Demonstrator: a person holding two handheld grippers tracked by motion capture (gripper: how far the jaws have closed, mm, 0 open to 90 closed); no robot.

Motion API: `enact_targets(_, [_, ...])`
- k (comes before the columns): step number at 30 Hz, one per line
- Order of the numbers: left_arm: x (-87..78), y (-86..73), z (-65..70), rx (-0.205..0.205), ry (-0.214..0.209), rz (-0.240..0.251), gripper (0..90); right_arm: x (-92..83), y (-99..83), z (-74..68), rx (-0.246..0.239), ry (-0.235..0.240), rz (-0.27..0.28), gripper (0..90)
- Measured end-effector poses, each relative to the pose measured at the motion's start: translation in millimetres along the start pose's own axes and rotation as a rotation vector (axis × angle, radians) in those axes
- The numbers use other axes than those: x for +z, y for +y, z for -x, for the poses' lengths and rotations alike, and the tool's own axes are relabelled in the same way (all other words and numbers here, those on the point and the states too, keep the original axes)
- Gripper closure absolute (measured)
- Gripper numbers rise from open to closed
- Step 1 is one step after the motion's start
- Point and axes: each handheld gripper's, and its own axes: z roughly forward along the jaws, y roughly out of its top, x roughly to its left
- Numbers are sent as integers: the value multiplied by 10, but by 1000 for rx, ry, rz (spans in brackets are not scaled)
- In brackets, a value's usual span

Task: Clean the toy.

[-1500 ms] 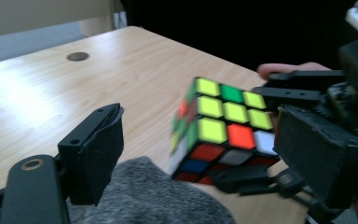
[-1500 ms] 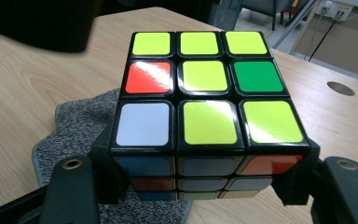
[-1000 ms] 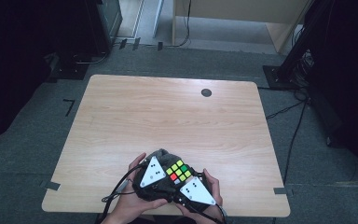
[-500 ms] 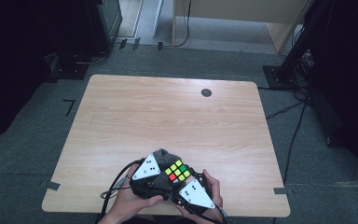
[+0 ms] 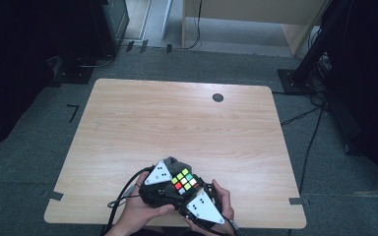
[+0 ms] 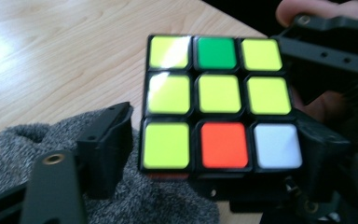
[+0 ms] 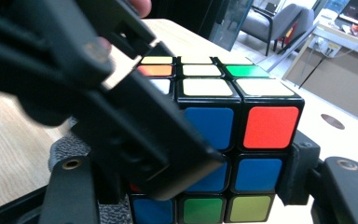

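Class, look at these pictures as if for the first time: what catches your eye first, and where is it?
The puzzle cube with its bright stickers stands out at the near edge of the wooden table, with the left gripper and the right gripper at it. Its top face is mostly yellow, with one green, one orange and one white square. Under it lies a grey cloth.

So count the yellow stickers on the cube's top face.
6 on the cube: both far corners, the whole middle row, and one near corner. The rest are green, orange and white.
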Motion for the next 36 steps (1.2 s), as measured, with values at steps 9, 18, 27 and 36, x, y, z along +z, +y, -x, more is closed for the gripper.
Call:
enact_targets(9, [-122,19,-137,-49,-14,34,342,5,-38,23,-3,12,9,295])
enact_targets(18, [-144,13,-182,-69,-59,40,342,-8,-52,6,-32,16,31,345])
enact_targets(27, [-108,24,-198,-94,-43,-1,268,-7,-41,-59,-86,1,39,346])
enact_targets(36, [-93,17,-201,-97,-54,-44,337,10,-31,-128,-137,0,38,345])
